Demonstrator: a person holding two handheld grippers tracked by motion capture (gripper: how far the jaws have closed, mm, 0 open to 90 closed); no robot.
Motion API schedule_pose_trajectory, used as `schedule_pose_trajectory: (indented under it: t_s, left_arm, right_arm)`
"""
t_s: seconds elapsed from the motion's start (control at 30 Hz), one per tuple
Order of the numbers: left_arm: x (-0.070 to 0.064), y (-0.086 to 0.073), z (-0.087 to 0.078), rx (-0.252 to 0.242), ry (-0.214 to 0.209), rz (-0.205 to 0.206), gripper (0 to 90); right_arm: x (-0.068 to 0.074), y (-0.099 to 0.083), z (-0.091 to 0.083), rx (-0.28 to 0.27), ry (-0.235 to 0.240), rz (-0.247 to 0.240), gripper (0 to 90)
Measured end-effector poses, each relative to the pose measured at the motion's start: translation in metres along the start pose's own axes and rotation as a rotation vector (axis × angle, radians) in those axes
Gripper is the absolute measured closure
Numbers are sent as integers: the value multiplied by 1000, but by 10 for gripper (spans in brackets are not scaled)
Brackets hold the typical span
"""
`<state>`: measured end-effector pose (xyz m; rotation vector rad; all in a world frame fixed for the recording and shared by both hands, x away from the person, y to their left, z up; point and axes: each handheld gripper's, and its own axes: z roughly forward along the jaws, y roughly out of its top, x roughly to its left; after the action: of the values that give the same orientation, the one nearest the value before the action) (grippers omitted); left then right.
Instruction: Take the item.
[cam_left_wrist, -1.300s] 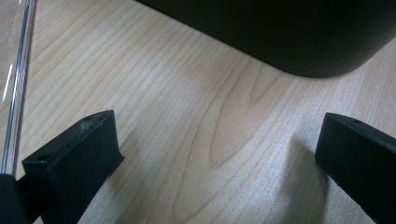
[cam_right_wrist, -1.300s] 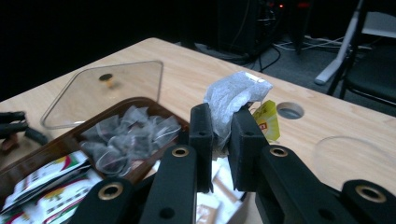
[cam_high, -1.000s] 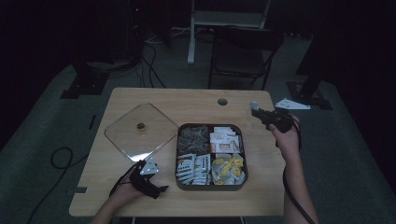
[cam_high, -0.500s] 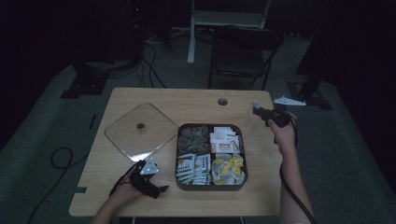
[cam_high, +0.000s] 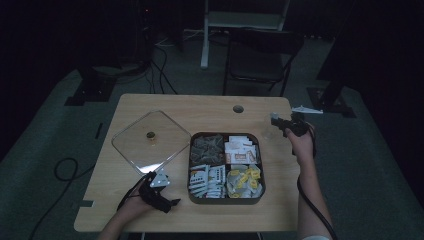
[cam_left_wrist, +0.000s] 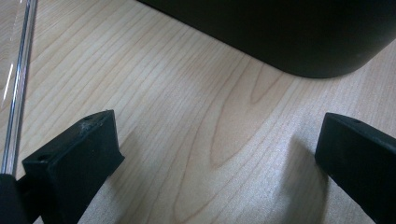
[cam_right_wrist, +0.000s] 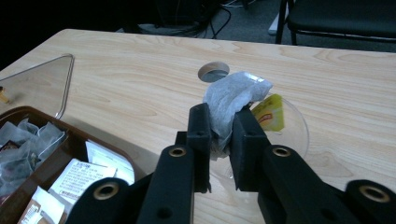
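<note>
My right gripper (cam_right_wrist: 219, 140) is shut on a white tea bag (cam_right_wrist: 229, 98), held just above a clear glass (cam_right_wrist: 292, 133) on the table. The bag's yellow tag (cam_right_wrist: 269, 113) hangs inside the glass rim. In the high view this gripper (cam_high: 274, 119) is over the table's right side, past the far right corner of the dark four-part tray (cam_high: 264, 175). My left gripper (cam_high: 169, 202) rests low on the table near the front edge, left of the tray. Its jaws stand wide open over bare wood (cam_left_wrist: 215, 154), with the tray's black corner (cam_left_wrist: 299, 42) just ahead.
The tray holds grey tea bags (cam_high: 207, 146), white and orange packets (cam_high: 240, 149), striped sachets (cam_high: 207, 177) and yellow packets (cam_high: 244, 177). A clear square lid (cam_high: 135, 150) with a small knob (cam_high: 150, 135) lies left of the tray. A cable hole (cam_high: 238, 108) sits near the far edge.
My right gripper, with the tea bag, has drifted a little to the left and farther from the person. The left gripper has stayed still.
</note>
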<state>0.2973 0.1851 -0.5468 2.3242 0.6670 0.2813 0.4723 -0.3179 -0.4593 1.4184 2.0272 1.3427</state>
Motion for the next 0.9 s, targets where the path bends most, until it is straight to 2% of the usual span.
schedule_pose_trajectory:
  t_s: [0.2, 0.37, 0.43, 0.6, 0.73, 0.9]
  left_arm:
    - [0, 0, 0, 0, 0, 0, 4]
    - [0, 0, 0, 0, 0, 0, 4]
    - [0, 0, 0, 0, 0, 0, 4]
    - [0, 0, 0, 0, 0, 0, 4]
    - [0, 0, 0, 0, 0, -1, 4]
    - [0, 0, 0, 0, 0, -1, 4]
  right_arm:
    - [-4, 1, -1, -6, -10, 25, 718]
    - [-5, 1, -1, -10, -11, 30, 704]
    - [-5, 1, -3, -27, -14, 34, 649]
    - [-3, 2, -9, -52, -31, 20, 547]
    - [0, 1, -14, -73, -14, 17, 462]
    - [4, -3, -18, -92, -15, -13, 399]
